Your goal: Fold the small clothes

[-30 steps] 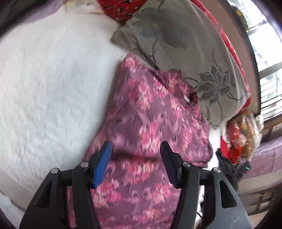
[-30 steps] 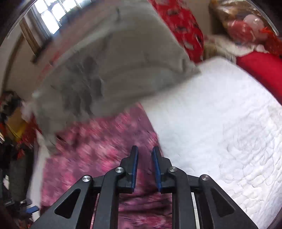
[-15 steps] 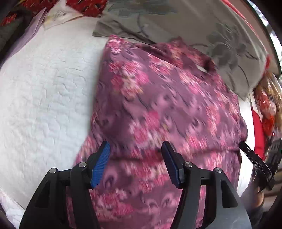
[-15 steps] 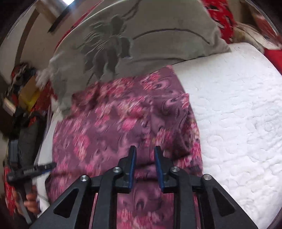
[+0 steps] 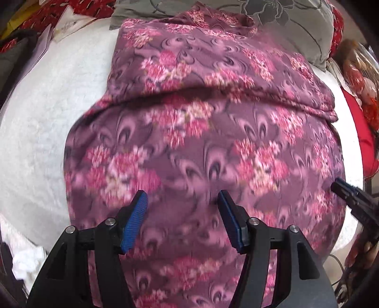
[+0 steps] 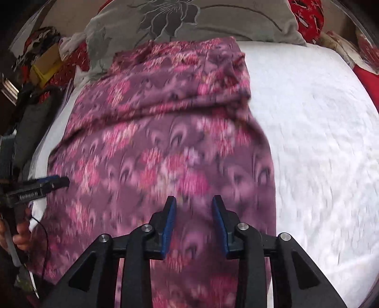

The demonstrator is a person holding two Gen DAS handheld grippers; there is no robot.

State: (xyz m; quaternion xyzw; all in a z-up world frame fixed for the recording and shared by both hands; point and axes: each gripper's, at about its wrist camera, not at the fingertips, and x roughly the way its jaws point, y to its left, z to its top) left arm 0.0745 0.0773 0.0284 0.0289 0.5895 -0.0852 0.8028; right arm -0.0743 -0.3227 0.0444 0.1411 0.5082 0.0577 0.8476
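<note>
White quilted bed (image 5: pixel 42 113) carries the floral garment (image 5: pixel 201 142), which we have spread flat for folding; left gripper (image 5: pixel 182 213) hovers above it, jaws apart and empty. From the right wrist, right gripper (image 6: pixel 193 215) has just been opening its jaws, nothing between them, the garment (image 6: pixel 165 142) lying below the grey pillow (image 6: pixel 189 21).

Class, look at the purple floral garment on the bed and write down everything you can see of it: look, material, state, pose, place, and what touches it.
The purple floral garment is thin, soft-looking cloth, mauve with pink flower clusters and curled feather motifs. It lies spread lengthwise on the white quilted bedcover, with a fold ridge running across its far part. Its far end, bunched and wrinkled, reaches the grey flower-print pillow. The left gripper and right gripper are both above it with jaws apart, nothing pinched; the right one's jaws have just been opening.
</note>
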